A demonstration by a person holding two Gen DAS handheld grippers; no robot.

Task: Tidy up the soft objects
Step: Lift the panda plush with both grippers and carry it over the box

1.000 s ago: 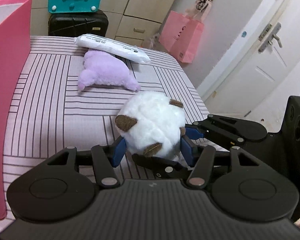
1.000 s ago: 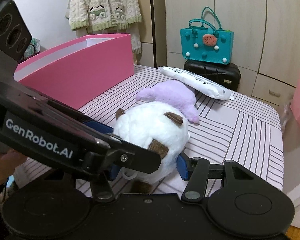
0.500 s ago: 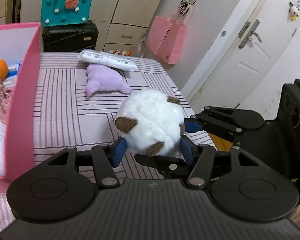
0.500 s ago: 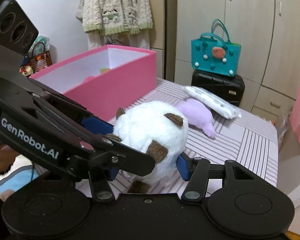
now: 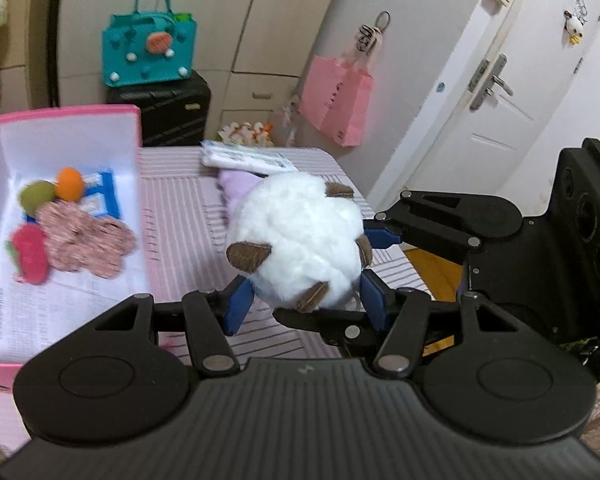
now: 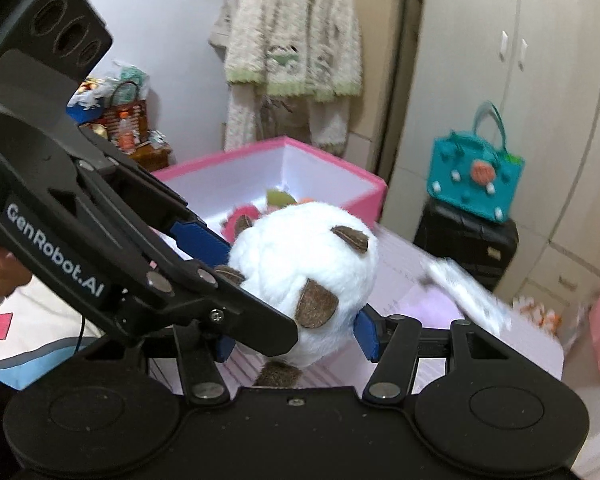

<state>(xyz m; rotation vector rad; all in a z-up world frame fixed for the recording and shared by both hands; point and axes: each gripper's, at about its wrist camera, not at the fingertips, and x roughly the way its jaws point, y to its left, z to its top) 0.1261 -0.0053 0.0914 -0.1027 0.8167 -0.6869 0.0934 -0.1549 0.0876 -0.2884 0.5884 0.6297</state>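
Observation:
A round white plush ball with brown patches (image 5: 300,242) (image 6: 304,276) is held in the air above the striped table by both grippers. My left gripper (image 5: 304,300) is shut on it from one side and my right gripper (image 6: 296,336) from the other. The open pink box (image 5: 60,114) (image 6: 332,170) stands to the left and holds several small soft toys (image 5: 72,232). A purple plush (image 5: 236,186) (image 6: 428,304) lies on the table behind the ball, partly hidden.
A white tissue pack (image 5: 248,160) (image 6: 464,292) lies at the table's far edge. Beyond it stand a black suitcase (image 5: 160,108) with a teal bag (image 5: 148,54), a pink paper bag (image 5: 336,100), cupboards and a door (image 5: 496,88).
Both grippers have lifted the white plush ball higher and carried it left toward the pink box, whose inside now shows. The purple plush and tissue pack stay on the table.

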